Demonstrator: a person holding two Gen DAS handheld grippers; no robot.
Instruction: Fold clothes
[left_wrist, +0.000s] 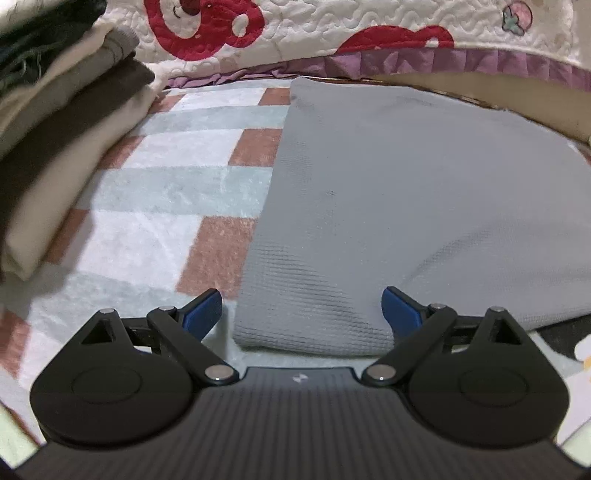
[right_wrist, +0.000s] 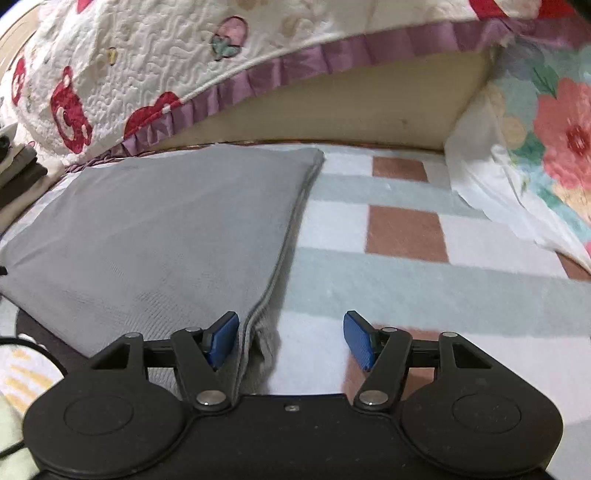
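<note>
Grey garment (left_wrist: 388, 192) lies folded flat on the checked blanket (left_wrist: 177, 192), near corners sitting between the spread fingers of the left gripper (left_wrist: 302, 314) and right gripper (right_wrist: 291, 339), neither pinching anything. Probably between folds; next move needs both to nip the near edge (or carry it to the folded stack (left_wrist: 55, 147)). No containers visible.
</note>
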